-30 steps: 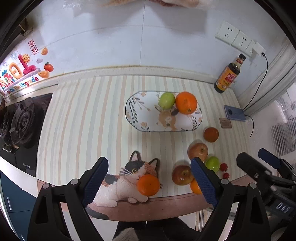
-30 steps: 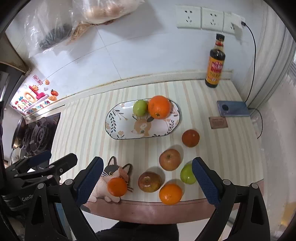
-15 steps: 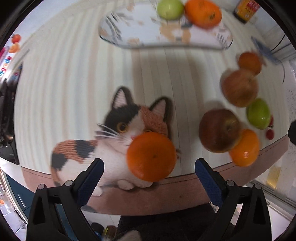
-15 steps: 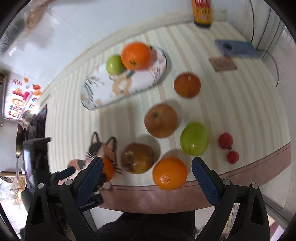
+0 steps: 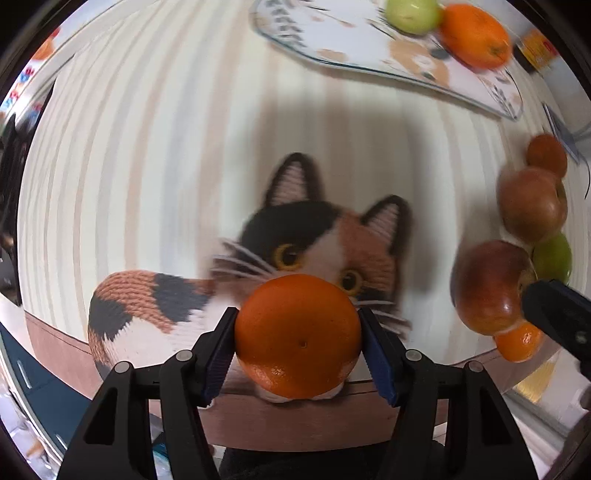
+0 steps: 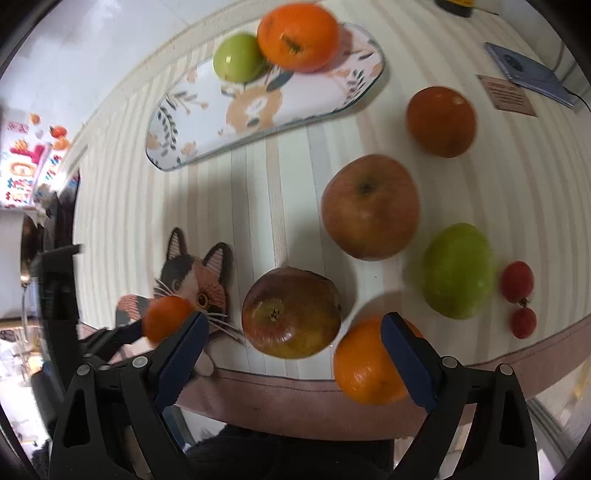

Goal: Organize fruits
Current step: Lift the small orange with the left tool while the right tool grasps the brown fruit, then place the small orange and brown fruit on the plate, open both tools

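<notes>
My left gripper (image 5: 297, 341) is shut on an orange (image 5: 298, 336) over the knitted cat mat (image 5: 258, 266) at the counter's front edge; the orange also shows in the right wrist view (image 6: 166, 322). My right gripper (image 6: 291, 354) is open, low over a dark red apple (image 6: 291, 317), with another orange (image 6: 365, 363) against its right finger. The oval patterned plate (image 6: 314, 99) at the back holds a green apple (image 6: 238, 57) and a large orange (image 6: 297, 35).
A red apple (image 6: 369, 206), a green apple (image 6: 458, 269), a dark orange (image 6: 441, 120) and two small red fruits (image 6: 517, 280) lie loose on the striped counter. A phone (image 6: 524, 72) and a brown card (image 6: 506, 96) lie at the far right.
My left gripper dropped to the cat mat and closed on the orange. My right gripper came down toward the dark red apple and the front orange.
</notes>
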